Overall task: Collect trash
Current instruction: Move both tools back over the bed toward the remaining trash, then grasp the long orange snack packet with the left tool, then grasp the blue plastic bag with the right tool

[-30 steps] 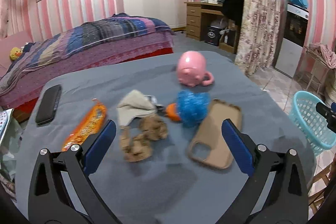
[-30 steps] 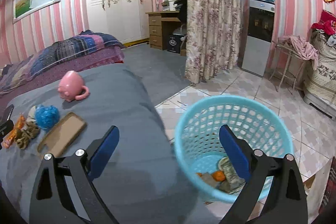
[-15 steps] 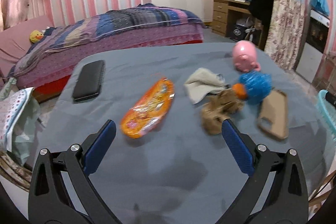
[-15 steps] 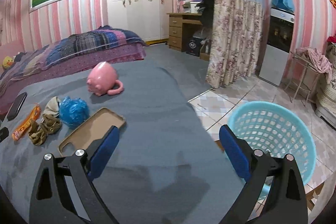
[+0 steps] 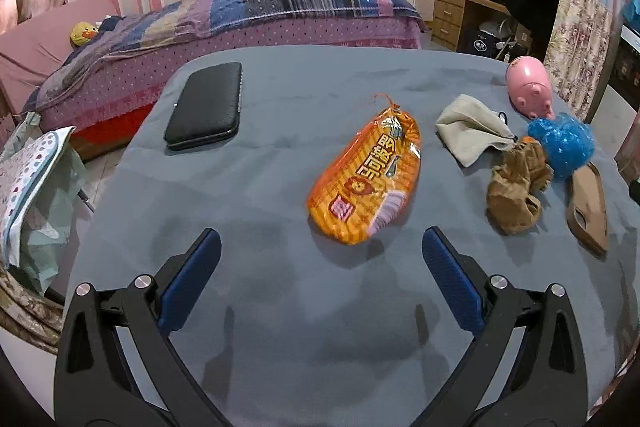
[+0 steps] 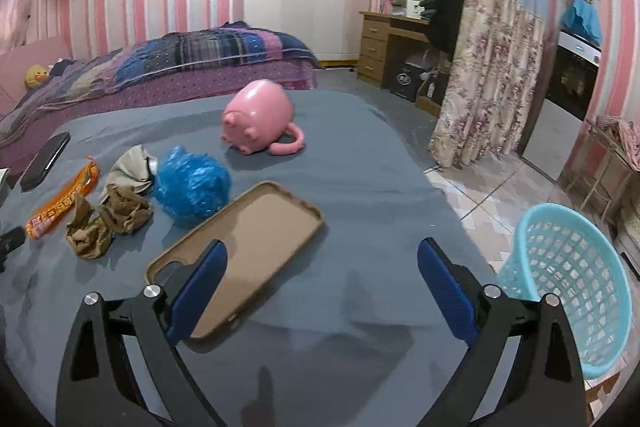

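An orange snack wrapper (image 5: 368, 183) (image 6: 64, 201) lies flat on the grey table (image 5: 280, 327), just ahead of my open left gripper (image 5: 320, 259). To its right sit crumpled brown paper (image 5: 516, 195) (image 6: 104, 223), a crumpled blue plastic ball (image 5: 562, 145) (image 6: 192, 187) and a beige cloth pouch (image 5: 468, 131) (image 6: 130, 167). My right gripper (image 6: 322, 267) is open and empty over the table, its left finger above a tan phone case (image 6: 248, 247) (image 5: 588, 207). A light blue waste basket (image 6: 572, 287) stands on the floor to the right.
A pink pig-shaped mug (image 6: 260, 123) (image 5: 530, 87) lies on its side at the back. A black case (image 5: 206, 107) rests at the table's left. A bed (image 5: 240, 15) stands behind the table, with a patterned bag (image 5: 28, 187) off the table's left edge.
The left gripper swung left from the brown paper until the orange wrapper sits ahead. The right gripper swung left from over the basket to over the table by the phone case.
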Demonstrator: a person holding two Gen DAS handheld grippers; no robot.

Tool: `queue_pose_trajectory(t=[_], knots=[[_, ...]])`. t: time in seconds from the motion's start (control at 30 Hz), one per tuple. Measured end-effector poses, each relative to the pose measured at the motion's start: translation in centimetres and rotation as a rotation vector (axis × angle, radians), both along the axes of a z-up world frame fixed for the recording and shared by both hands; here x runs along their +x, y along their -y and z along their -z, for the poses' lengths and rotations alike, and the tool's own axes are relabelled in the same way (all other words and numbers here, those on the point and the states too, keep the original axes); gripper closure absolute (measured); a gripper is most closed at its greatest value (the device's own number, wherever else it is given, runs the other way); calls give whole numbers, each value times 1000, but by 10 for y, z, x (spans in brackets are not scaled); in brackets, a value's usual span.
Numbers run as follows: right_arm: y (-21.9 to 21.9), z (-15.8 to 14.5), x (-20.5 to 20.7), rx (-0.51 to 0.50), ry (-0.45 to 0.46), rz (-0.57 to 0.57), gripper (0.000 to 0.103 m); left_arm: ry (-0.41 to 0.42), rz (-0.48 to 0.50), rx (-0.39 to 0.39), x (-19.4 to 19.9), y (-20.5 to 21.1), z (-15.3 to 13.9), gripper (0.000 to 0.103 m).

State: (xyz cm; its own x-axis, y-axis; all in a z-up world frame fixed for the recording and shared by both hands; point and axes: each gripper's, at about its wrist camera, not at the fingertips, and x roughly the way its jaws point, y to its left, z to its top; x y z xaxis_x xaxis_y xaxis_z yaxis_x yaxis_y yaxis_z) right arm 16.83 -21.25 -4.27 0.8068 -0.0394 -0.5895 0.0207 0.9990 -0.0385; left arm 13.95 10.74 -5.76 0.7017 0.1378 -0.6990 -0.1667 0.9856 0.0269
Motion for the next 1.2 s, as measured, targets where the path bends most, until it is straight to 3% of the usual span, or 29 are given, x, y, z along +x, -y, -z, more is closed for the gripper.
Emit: queue_pose_trajectory(t=[0.17, 0.3, 0.37, 0.4, 0.43, 0.47, 0.6, 0.67, 1.07, 1.13, 1.2], knots=[[-11, 5, 4, -28, -17, -44, 9, -33, 37, 36, 33, 9, 6, 6], [-16, 7, 8, -18, -32, -72, 9, -93, 84, 11, 55, 13, 18, 10], [-20, 8, 12, -22, -45, -89, 9, -126, 99, -9, 61, 12, 24, 31], [-22, 8, 14, -25, -49, -96, 9, -132, 102, -23, 62, 11, 26, 32], [-25, 8, 16, -29, -52, -104, 9, -116, 101, -31, 61, 9, 24, 40], [-29, 8, 18, -33, -54, -115, 9, -103, 107, -40, 59, 8, 22, 54], [-38, 9, 22, -33, -55, -147, 9, -89, 106, -45, 56, 1, 21, 74], [-44, 9, 25, -31, -55, -166, 9, -80, 107, -58, 53, -3, 20, 92], [-75, 7, 61, -4, -59, -227, 10, -12, 72, -9, 43, -21, -1, 98], [-81, 8, 69, -3, -70, -246, 18, -5, 66, -8, 43, -23, -5, 98], [-89, 13, 79, -8, -113, -281, 57, -4, 61, -4, 45, -24, -7, 98]])
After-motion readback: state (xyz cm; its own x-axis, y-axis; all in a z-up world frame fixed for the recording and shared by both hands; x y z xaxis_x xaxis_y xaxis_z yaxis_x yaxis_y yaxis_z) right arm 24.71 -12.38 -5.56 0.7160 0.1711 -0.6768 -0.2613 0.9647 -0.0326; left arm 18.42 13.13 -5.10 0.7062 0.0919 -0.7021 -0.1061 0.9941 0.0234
